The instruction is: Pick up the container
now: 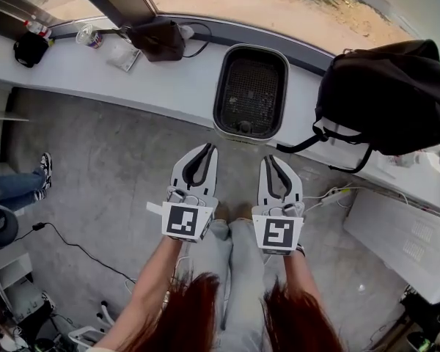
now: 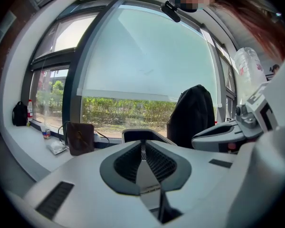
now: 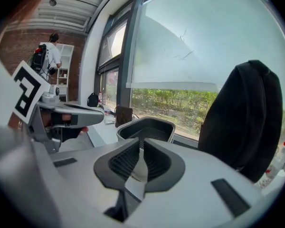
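Both empty, jaws pinched together: left tool [image 1: 207, 151] and right tool [image 1: 269, 160] side by side, aimed at the black container [image 1: 220, 94] on the white surface [image 1: 161, 83] just ahead. Best bet: spread both wide, take opposite rims, lift level.

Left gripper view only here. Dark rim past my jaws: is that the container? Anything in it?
Observer: Yes. Head view looks down into the container on the ledge: only its bare mesh base shows.
Operator: Right gripper state?
Observer: Right gripper is shut, nothing between its jaws.
Operator: How am I lined up?
Observer: Left gripper and the right one both hang over the floor, short of the ledge. The container sits ahead, between them.
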`<action>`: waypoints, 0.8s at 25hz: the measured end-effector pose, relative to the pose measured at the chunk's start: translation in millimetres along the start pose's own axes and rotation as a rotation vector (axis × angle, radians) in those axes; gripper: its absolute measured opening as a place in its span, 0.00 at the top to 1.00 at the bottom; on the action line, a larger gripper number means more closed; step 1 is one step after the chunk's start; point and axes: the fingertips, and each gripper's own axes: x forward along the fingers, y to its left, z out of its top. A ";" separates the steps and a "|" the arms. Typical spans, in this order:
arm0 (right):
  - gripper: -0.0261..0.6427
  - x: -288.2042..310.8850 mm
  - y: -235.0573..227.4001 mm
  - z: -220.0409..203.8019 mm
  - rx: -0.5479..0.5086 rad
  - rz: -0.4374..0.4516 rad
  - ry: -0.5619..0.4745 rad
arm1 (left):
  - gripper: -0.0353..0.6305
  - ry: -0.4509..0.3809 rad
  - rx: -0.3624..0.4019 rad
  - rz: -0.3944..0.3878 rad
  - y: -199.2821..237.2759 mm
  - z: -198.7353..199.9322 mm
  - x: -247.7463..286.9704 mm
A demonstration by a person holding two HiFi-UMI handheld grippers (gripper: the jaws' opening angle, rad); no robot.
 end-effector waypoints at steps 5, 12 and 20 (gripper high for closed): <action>0.92 19.1 2.0 -34.7 0.010 0.001 0.036 | 0.92 0.023 -0.008 -0.005 6.2 -36.3 14.7; 0.92 38.9 7.2 -81.9 0.008 0.007 0.063 | 0.92 0.065 -0.011 -0.014 12.2 -90.5 32.5; 0.92 63.8 9.4 -129.5 -0.003 0.011 0.074 | 0.92 0.089 0.004 -0.023 17.9 -143.4 51.7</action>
